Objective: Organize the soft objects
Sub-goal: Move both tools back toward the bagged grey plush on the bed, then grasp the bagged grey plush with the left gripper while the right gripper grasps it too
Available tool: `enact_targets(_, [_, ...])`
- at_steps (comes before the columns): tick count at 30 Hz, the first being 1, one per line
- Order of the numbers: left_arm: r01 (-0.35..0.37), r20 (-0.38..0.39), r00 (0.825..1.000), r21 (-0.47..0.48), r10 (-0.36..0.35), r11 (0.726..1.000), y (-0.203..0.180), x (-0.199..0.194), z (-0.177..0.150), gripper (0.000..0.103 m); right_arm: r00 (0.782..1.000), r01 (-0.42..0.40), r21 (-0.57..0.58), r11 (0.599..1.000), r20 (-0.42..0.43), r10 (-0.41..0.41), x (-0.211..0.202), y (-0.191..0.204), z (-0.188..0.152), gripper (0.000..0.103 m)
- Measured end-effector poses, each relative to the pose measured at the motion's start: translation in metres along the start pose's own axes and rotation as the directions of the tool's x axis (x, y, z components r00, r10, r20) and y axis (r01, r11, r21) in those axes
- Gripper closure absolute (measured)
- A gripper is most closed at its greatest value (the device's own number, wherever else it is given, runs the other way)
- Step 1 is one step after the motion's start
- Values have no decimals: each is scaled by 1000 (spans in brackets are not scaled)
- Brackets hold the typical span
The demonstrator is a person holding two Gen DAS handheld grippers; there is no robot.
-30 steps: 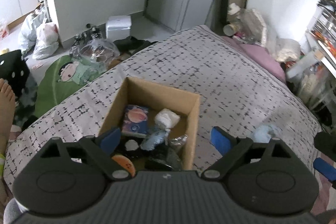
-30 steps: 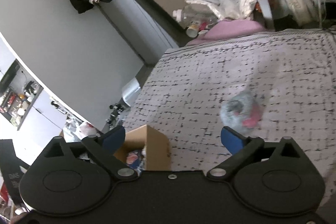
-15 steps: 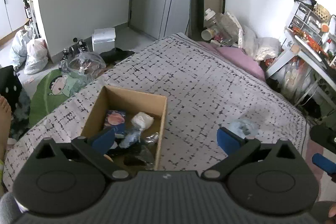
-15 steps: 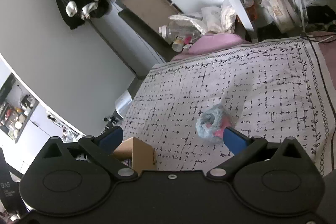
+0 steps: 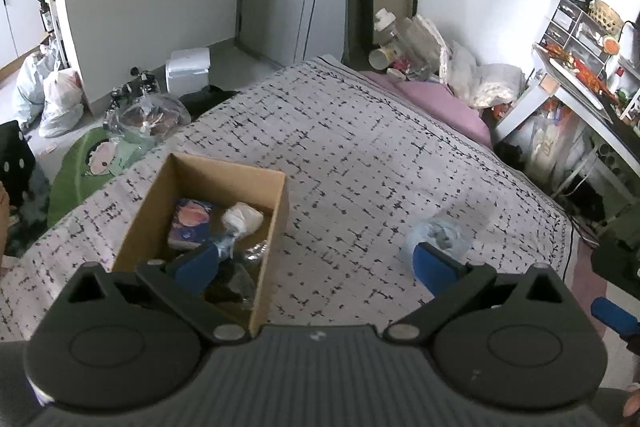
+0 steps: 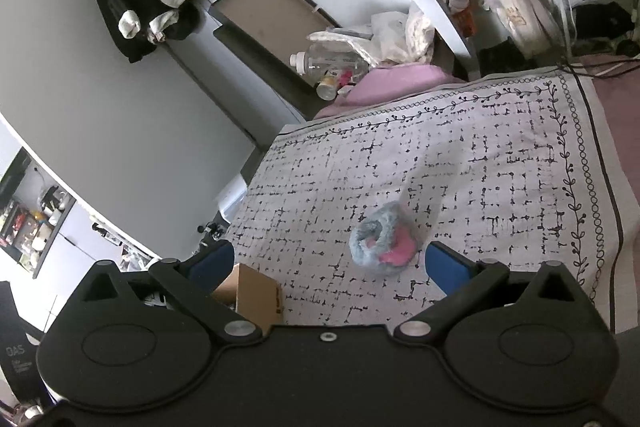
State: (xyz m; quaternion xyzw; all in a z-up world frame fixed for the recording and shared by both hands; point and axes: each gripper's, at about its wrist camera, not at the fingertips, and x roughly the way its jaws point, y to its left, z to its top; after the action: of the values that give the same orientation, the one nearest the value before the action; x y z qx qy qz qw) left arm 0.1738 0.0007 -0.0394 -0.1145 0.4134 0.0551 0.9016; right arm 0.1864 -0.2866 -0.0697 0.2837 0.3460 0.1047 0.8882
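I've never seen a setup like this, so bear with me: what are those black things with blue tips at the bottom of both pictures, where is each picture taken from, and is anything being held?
Those are two hand-held grippers, one in each of a person's hands. Each carries a wide-angle camera looking forward along its two blue-padded fingers, so each picture is that gripper's own view.

In the left-hand view, the left gripper is open and empty above a patterned bedspread. A cardboard box on it already holds several small soft items.

In the right-hand view, the right gripper is also open and empty. Ahead of it, a fluffy blue and pink bundle lies loose on the bedspread; the box corner shows at lower left.

Nothing is held. The bundle looks like the next thing to go in the box.
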Motion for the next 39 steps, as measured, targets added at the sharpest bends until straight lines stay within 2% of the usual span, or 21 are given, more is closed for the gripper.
enact_targets(11, [8,-28,1000,-2,-8,1000,-21,18,-5,0,1000,-12,69,998,-21,14,11,-34,0,0])
enact_targets(17, [9,-39,999,20,-8,1000,-31,37,-8,0,998,-14,117,993,-52,20,33,-51,-2,0])
enact_targets(22, [58,-77,995,10,-57,998,-39,59,-7,0,998,9,179,984,-59,1,54,-68,-2,2])
enact_targets(27, [99,-95,990,-12,-100,995,-48,82,-3,1,997,-15,256,966,-75,35,75,-83,2,4])
enact_targets(29, [110,-102,989,-13,-111,994,-52,91,-1,1,996,-12,271,962,-86,36,85,-86,3,9])
enact_targets(32, [134,-118,984,-23,-136,991,-55,106,0,4,993,-13,300,954,-105,46,102,-92,1,21])
enact_targets(34, [143,-122,982,-37,-147,989,-57,115,0,4,991,-18,315,949,-122,59,114,-95,0,35])
enact_targets(36, [159,-119,979,-50,-164,986,-58,123,1,9,987,-18,331,944,-142,68,127,-97,0,42])
enact_targets(39, [178,-137,973,-77,-188,981,-60,139,2,24,983,-24,329,944,-163,82,144,-96,1,46])
